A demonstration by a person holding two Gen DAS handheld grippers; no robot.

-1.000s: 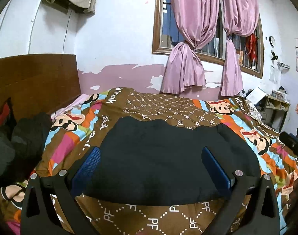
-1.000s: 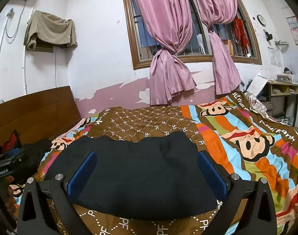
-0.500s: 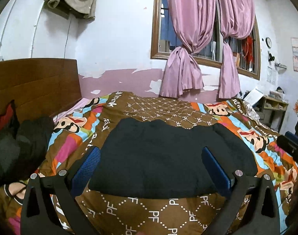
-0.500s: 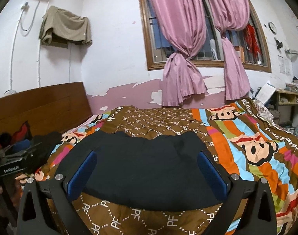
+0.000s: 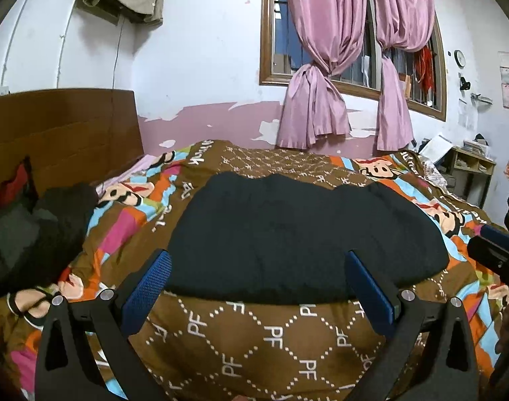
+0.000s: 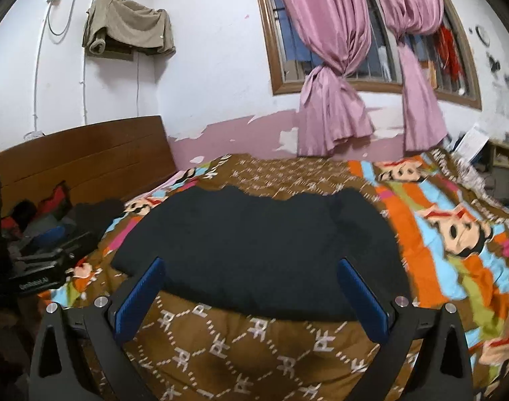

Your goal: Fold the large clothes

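At frame left the left gripper [image 5: 258,279] hangs with jaws wide and empty; the black garment [image 5: 298,234] lies mid-frame on the bed [image 5: 264,334]; the right gripper [image 6: 251,282] likewise gapes. Judged between folds; next, grasp an edge.

Right-wrist view smears the bedspread [image 6: 438,234] into blur, the dark clothes pile [image 5: 30,234] runs off the left edge, and the wall clock [image 5: 459,58] is too tiny to read.

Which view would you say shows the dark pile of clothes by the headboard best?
The left wrist view: the dark pile of clothes sits large and sharp at the frame's left. In the right wrist view the pile looks smaller, and the left tongs partly hide it.
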